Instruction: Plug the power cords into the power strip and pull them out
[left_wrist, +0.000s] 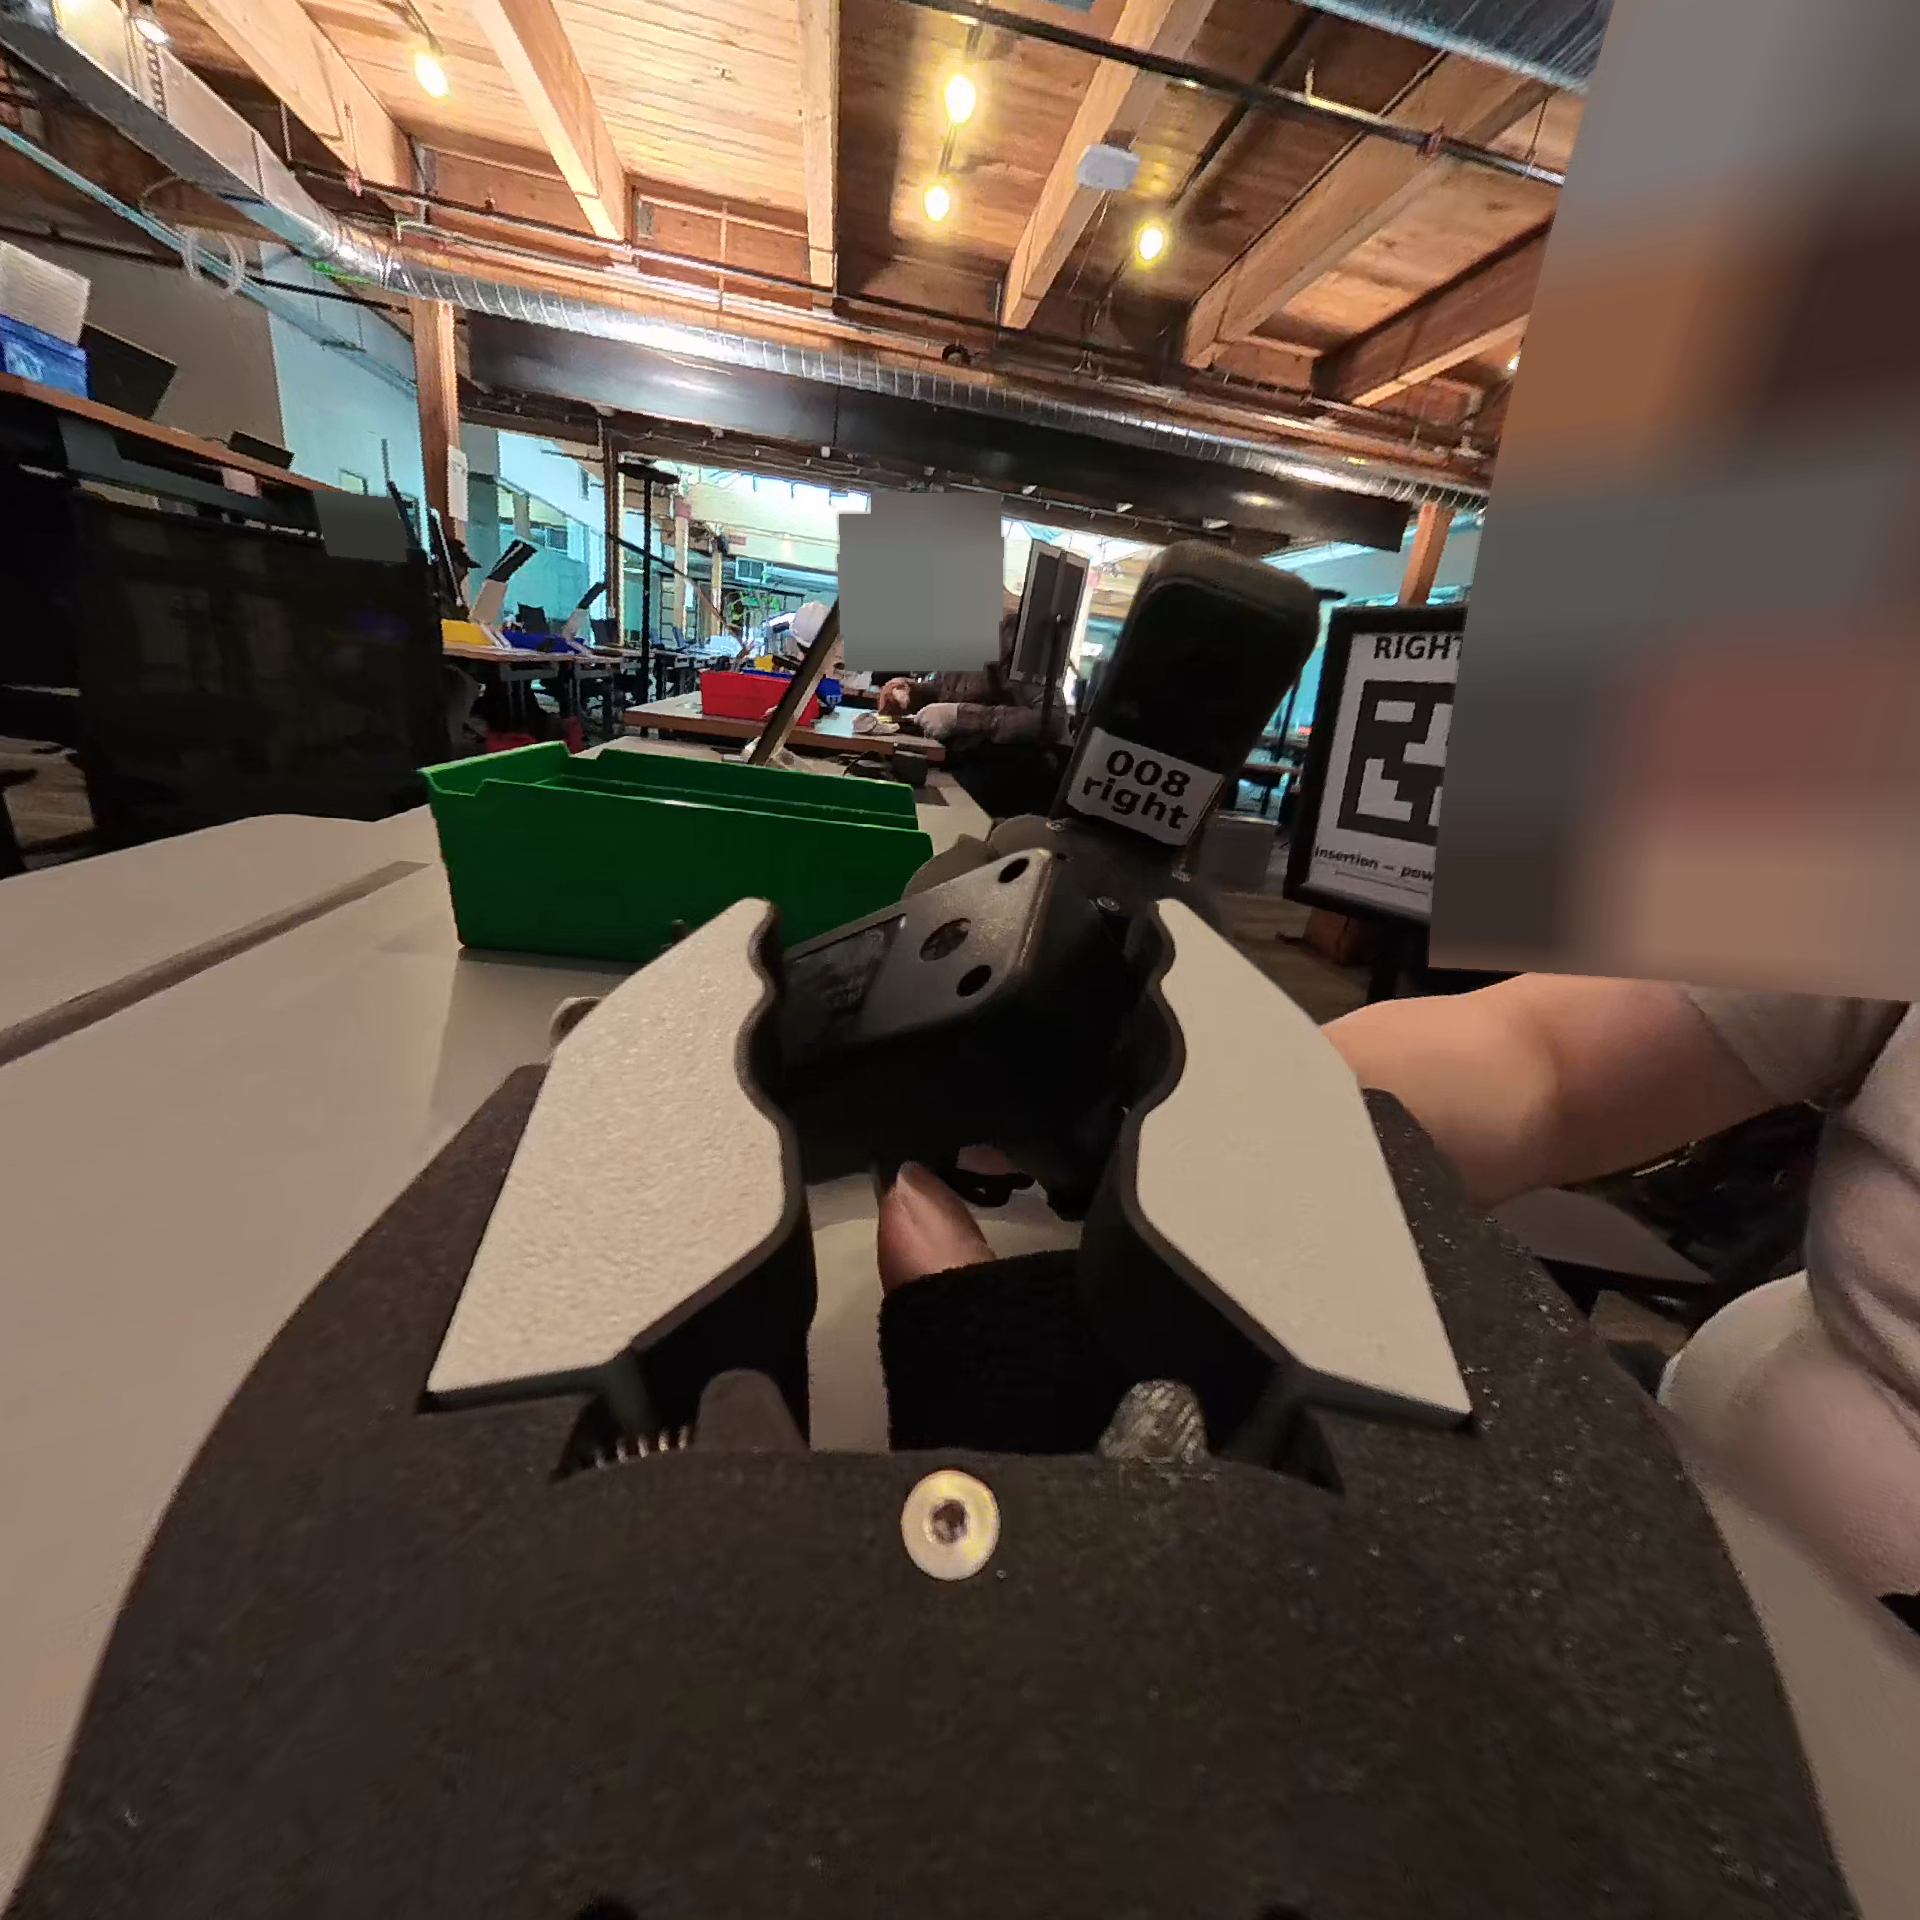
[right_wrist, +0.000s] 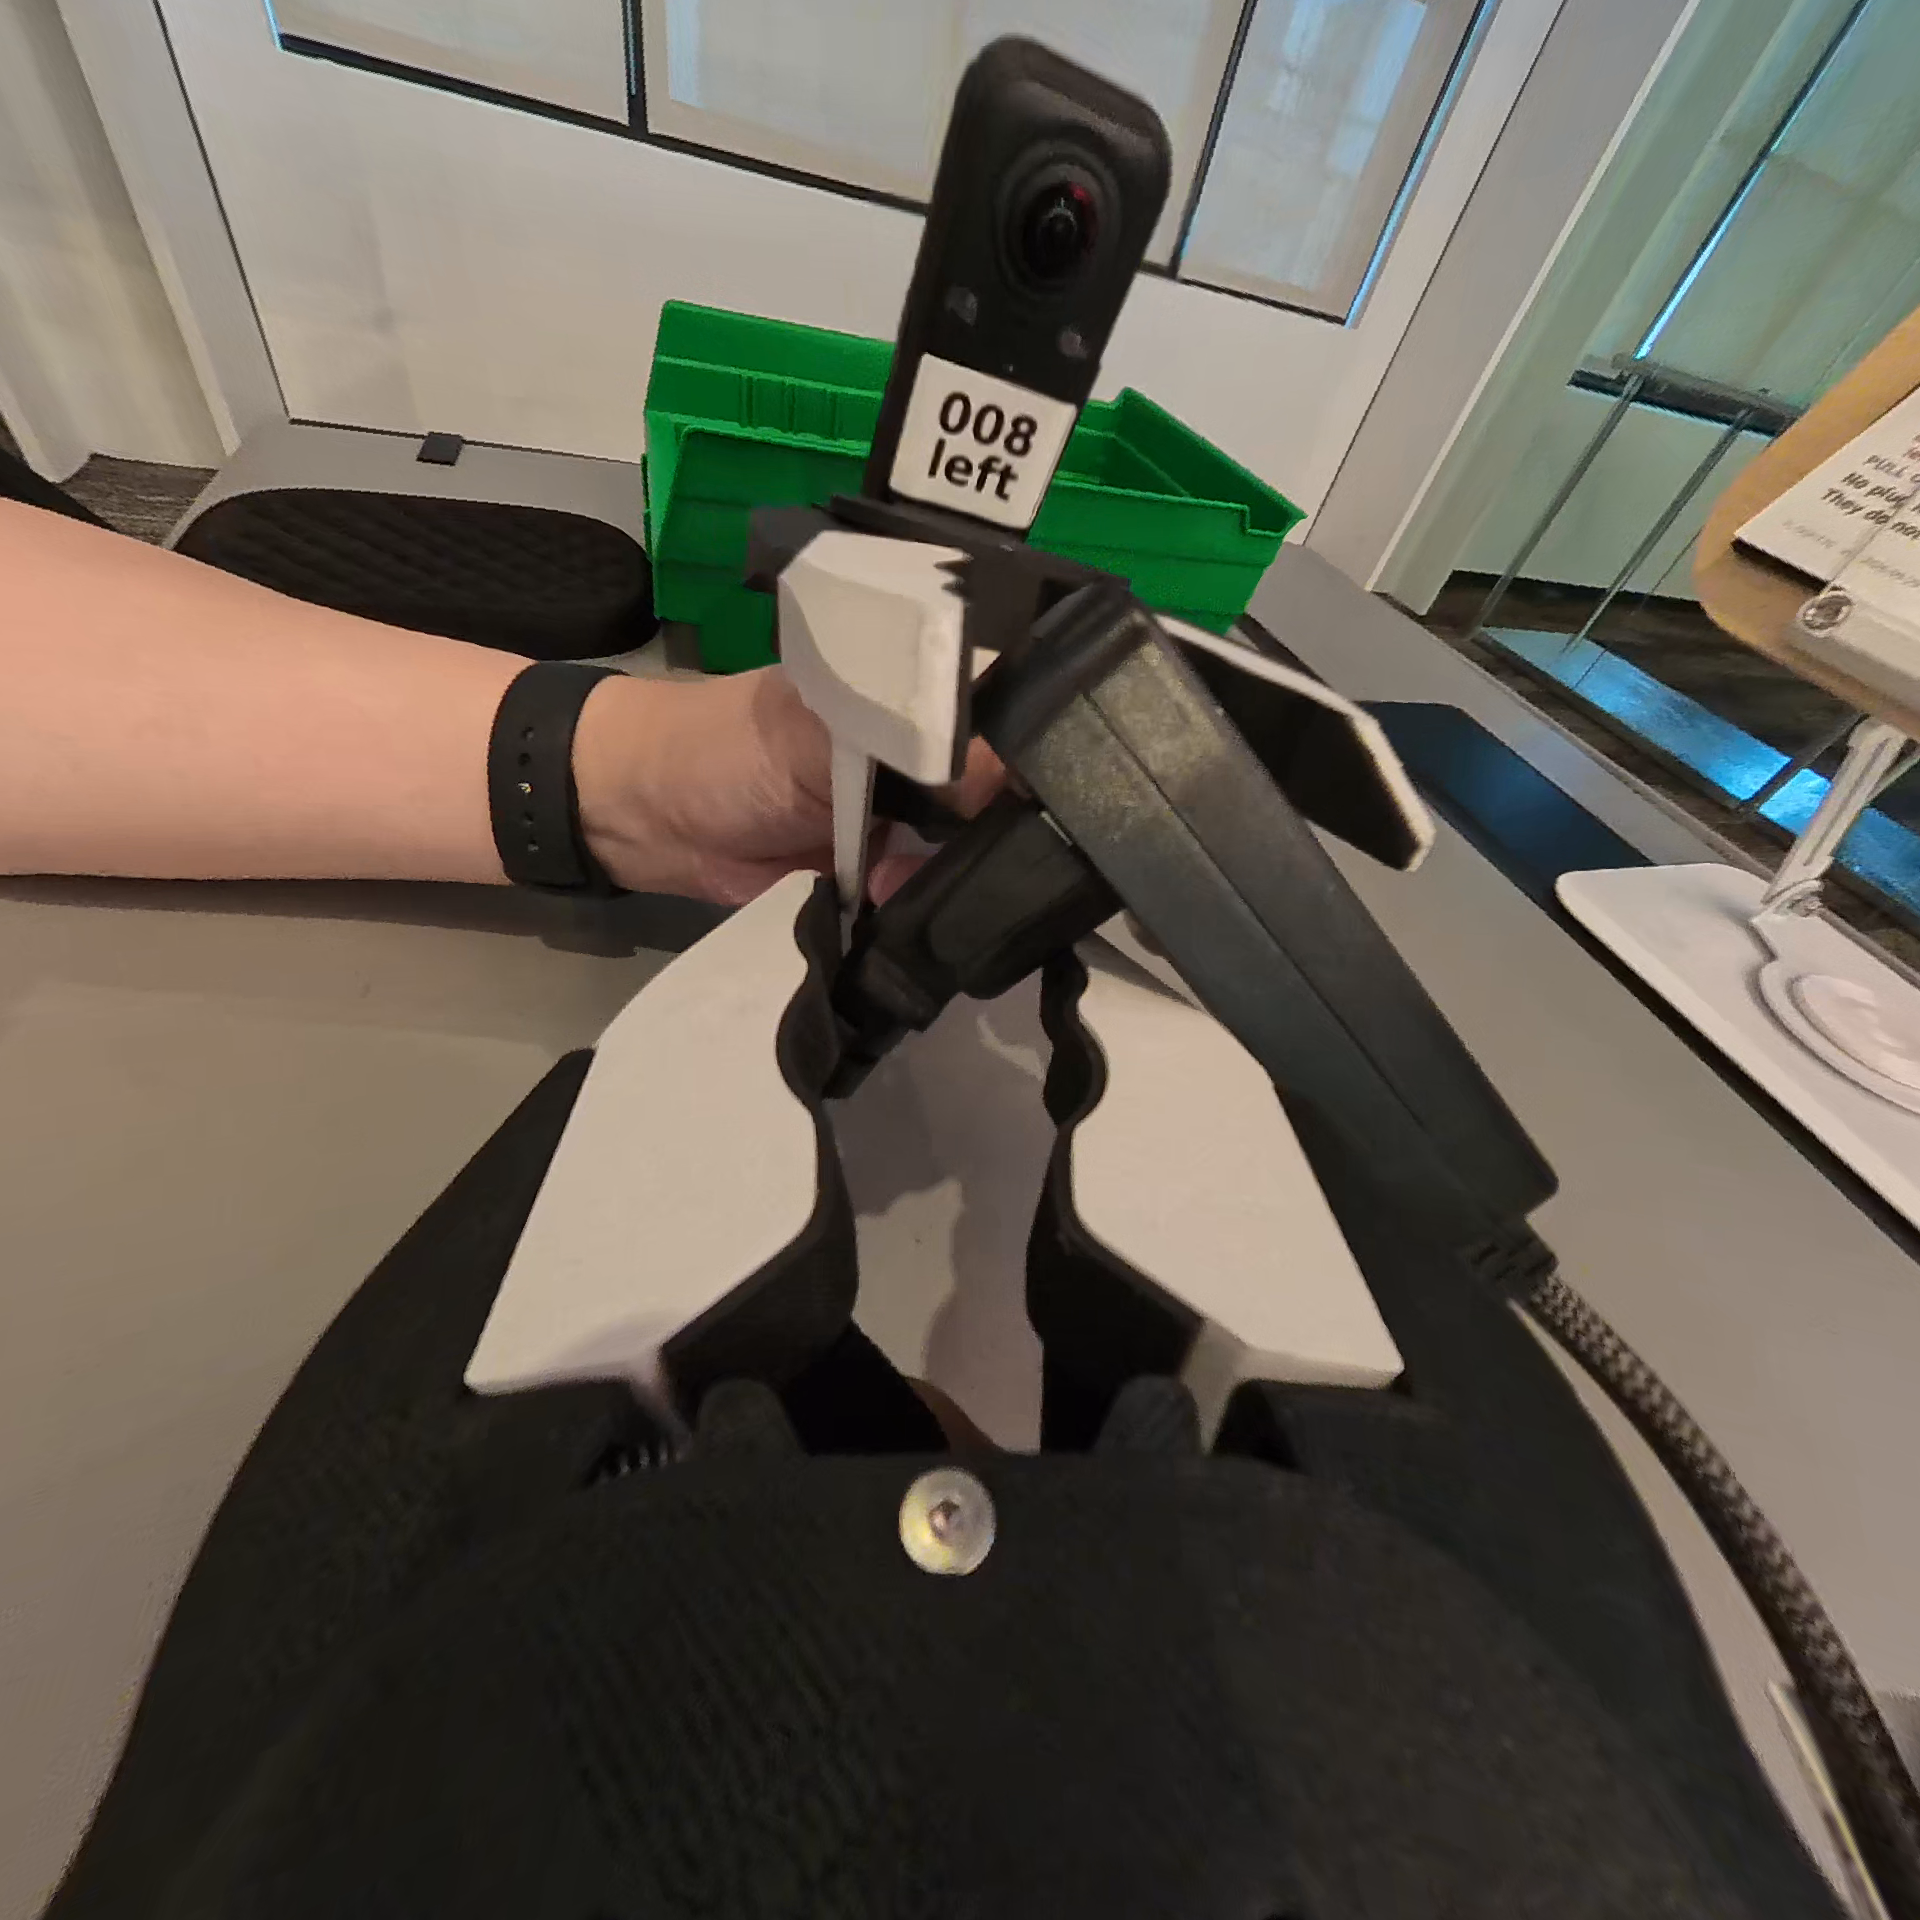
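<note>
A long black power strip (right_wrist: 1226, 883) is held tilted above the grey table (right_wrist: 260, 1091). My left gripper (right_wrist: 1091, 727) is shut across its far end; in the left wrist view the strip (left_wrist: 831, 987) fills the gap of that gripper (left_wrist: 966, 956). A black plug (right_wrist: 987, 904) sits in the strip's face. My right gripper (right_wrist: 935, 966) is open around the plug's cord end, which touches only the left finger. The strip's braided cord (right_wrist: 1714, 1507) runs off to the lower right. The right gripper's fingers are hidden in the left wrist view; only its camera (left_wrist: 1174, 675) shows.
A green bin (right_wrist: 1164, 499) stands on the table behind the grippers; it also shows in the left wrist view (left_wrist: 644, 852). A sign stand with a white base (right_wrist: 1714, 987) is at the right. A person's forearm with a black wristband (right_wrist: 551, 769) holds the left gripper. The grippers' ends are close to 6 centimetres from one another.
</note>
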